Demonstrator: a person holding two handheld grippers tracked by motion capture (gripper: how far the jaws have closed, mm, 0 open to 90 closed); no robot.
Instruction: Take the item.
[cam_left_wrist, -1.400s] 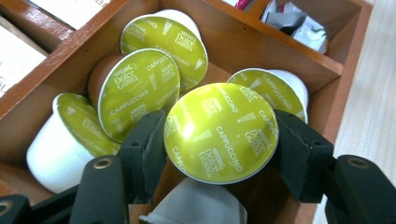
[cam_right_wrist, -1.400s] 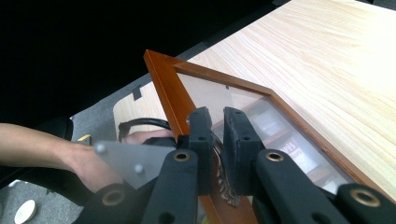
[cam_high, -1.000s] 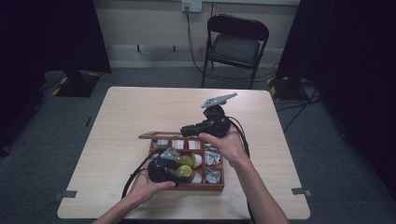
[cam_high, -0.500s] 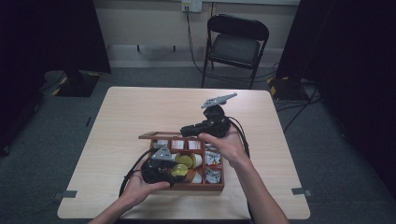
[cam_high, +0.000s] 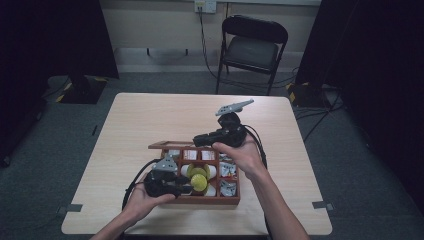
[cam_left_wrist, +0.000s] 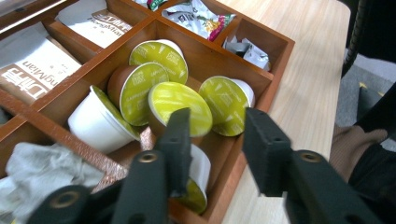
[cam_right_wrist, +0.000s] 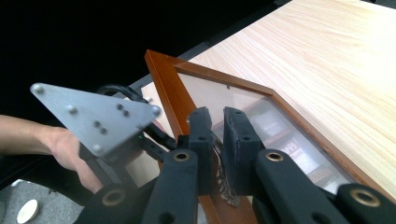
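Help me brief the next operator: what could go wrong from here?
The right gripper pinches only the thin edge of the glass lid; if it slips, the lid could drop on the left gripper. The left gripper's jaws, just closing, straddle a tilted capsule packed among others; it might squirt out or jostle its neighbours.

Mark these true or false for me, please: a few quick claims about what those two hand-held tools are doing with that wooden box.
1. The right tool grips the glass lid of the wooden box, and the lid is raised. True.
2. The capsules have red tops. False: their tops are yellow-green.
3. The left tool points into the compartment with the capsules. True.
4. The wooden box sits on the floor. False: it sits on the table.
5. A chair stands beyond the table. True.
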